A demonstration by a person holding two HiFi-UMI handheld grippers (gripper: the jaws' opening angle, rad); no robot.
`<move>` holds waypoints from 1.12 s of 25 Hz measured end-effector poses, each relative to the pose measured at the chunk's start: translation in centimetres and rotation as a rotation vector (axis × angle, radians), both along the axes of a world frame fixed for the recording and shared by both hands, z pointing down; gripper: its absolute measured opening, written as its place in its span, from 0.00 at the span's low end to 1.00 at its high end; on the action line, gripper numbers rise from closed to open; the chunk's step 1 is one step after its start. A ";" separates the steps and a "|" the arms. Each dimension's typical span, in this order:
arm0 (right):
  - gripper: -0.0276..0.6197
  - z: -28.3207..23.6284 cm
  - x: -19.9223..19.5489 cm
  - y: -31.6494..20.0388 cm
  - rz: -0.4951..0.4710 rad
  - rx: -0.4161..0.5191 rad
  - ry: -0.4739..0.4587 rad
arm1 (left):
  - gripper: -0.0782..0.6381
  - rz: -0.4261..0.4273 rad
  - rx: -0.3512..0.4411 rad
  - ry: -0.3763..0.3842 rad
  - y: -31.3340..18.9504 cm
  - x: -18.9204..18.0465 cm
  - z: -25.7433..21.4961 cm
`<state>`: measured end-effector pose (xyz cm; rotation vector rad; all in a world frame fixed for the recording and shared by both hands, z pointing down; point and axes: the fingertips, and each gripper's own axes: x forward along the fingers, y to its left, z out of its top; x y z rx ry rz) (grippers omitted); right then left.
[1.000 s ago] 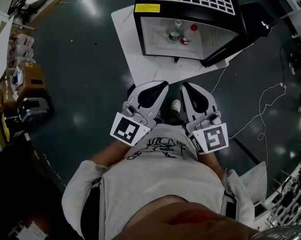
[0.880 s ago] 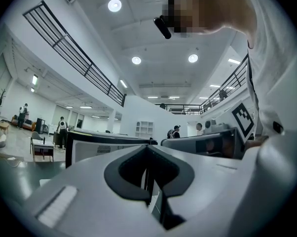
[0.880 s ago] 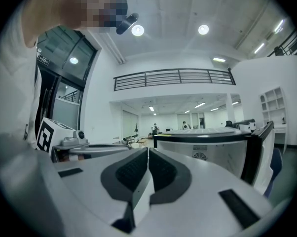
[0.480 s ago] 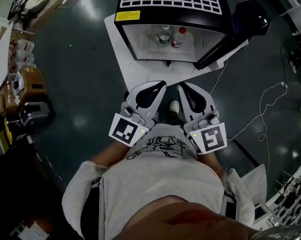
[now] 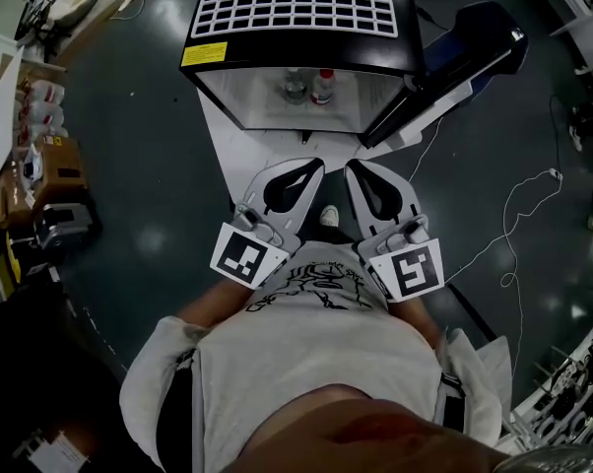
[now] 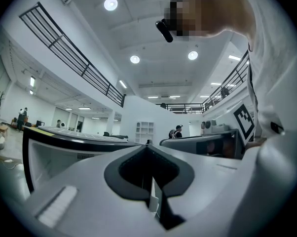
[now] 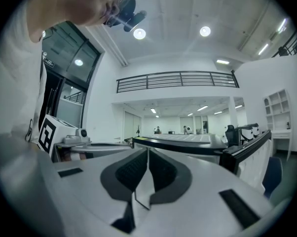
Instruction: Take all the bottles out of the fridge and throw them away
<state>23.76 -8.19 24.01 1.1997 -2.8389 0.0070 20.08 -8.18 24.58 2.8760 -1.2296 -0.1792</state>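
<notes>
Fridge (image 5: pixel 301 8) stands open at the far side, its door (image 5: pixel 454 52) swung right. Inside, a clear bottle (image 5: pixel 295 85) stands left of a red-capped bottle (image 5: pixel 323 84), just beside it. The left gripper (image 5: pixel 313 165) and right gripper (image 5: pixel 354 167) are side by side near the person, short of the fridge, both with jaws closed and empty.

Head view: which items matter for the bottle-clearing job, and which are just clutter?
Job:
- fridge, door open
- clear bottle inside
- red-capped bottle inside
- left gripper, right gripper, both shut, empty

Lying about:
- cardboard boxes
- floor cable
</notes>
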 end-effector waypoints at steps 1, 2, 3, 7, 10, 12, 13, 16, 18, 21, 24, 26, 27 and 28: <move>0.06 0.1 0.5 -0.3 -0.004 -0.003 -0.002 | 0.12 -0.003 0.007 -0.006 -0.3 0.5 0.0; 0.06 0.1 1.0 -0.6 -0.009 -0.006 -0.004 | 0.12 -0.007 0.001 -0.014 -0.6 1.0 0.1; 0.06 0.1 1.4 -0.9 -0.016 -0.007 -0.005 | 0.12 -0.011 -0.004 -0.017 -0.9 1.4 0.2; 0.06 0.2 2.3 -1.9 -0.037 -0.011 -0.009 | 0.12 -0.036 -0.009 -0.021 -1.9 2.2 0.3; 0.06 0.4 2.7 -2.3 -0.048 -0.015 -0.015 | 0.12 -0.045 -0.019 -0.027 -2.2 2.6 0.4; 0.06 0.6 2.6 -2.5 -0.056 -0.021 -0.015 | 0.12 -0.048 -0.039 -0.031 -2.3 2.6 0.7; 0.06 0.7 2.5 -2.5 -0.062 -0.025 -0.014 | 0.12 -0.051 -0.033 -0.030 -2.4 2.5 0.7; 0.06 0.7 1.7 -2.9 -0.074 -0.027 -0.020 | 0.12 -0.054 -0.019 -0.032 -2.8 1.9 0.8; 0.06 0.8 1.1 -3.2 -0.071 -0.025 -0.016 | 0.12 -0.055 -0.026 -0.034 -3.1 1.2 1.2; 0.06 0.8 -0.1 -3.9 -0.060 -0.025 -0.011 | 0.12 -0.053 -0.044 -0.036 -3.5 0.0 1.6; 0.06 1.6 -0.9 -4.0 -0.060 -0.037 -0.008 | 0.12 -0.042 -0.046 -0.041 -3.9 -0.7 1.8; 0.06 2.3 -1.2 -4.3 -0.060 -0.050 -0.008 | 0.12 -0.043 -0.035 -0.044 -4.2 -1.1 2.0; 0.06 2.7 -1.3 -4.5 -0.060 -0.057 -0.008 | 0.12 -0.046 -0.048 -0.050 -4.3 -1.3 2.4; 0.06 3.0 -1.3 -4.7 -0.058 -0.064 -0.010 | 0.12 -0.049 -0.067 -0.056 -4.5 -1.5 2.8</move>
